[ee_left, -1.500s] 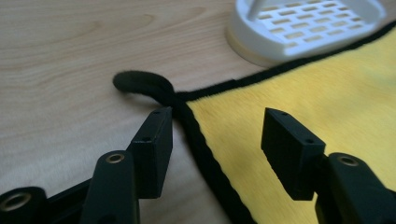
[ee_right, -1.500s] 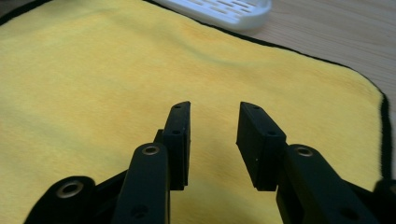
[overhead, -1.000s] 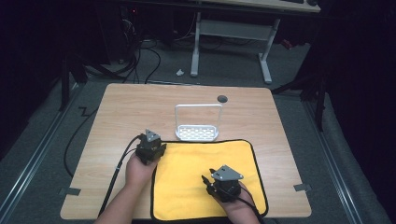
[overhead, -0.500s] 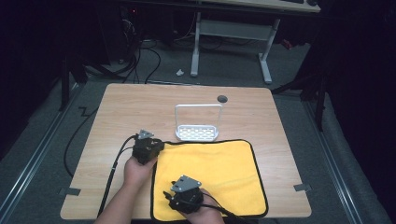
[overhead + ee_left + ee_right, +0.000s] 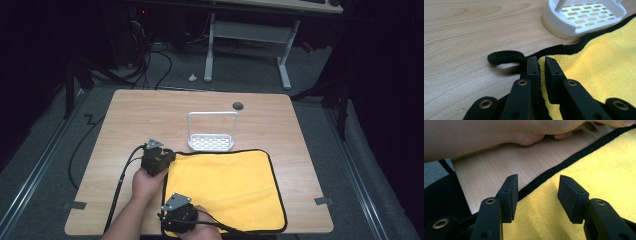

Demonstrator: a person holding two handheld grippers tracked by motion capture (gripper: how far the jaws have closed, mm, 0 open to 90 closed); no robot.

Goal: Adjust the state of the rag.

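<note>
Yellow cloth (image 5: 225, 187) lies flat on the table (image 5: 125, 120), near side, its far edge touching the white rack (image 5: 211, 140).

My left tongs (image 5: 541, 66) are pinching the cloth's far-left corner, jaws pressed nearly together on the yellow pile just inside the black hem (image 5: 506, 57), which curls up beside them. My right tongs (image 5: 537, 195) are spread wide, hovering over the near-left edge, one jaw above the hem, the other above yellow; nothing between them yet.

Risks as I judge them:
- Left grip is shallow, close to the hem. A quick lift could pull the corner free.
- If the right jaws shut too high, they catch only pile or nothing, and the fold goes crooked.
- Dragging the far edge may nudge the rack, since they touch.
- My left forearm (image 5: 499, 132) sits close over the right tongs; hands may knock.
</note>
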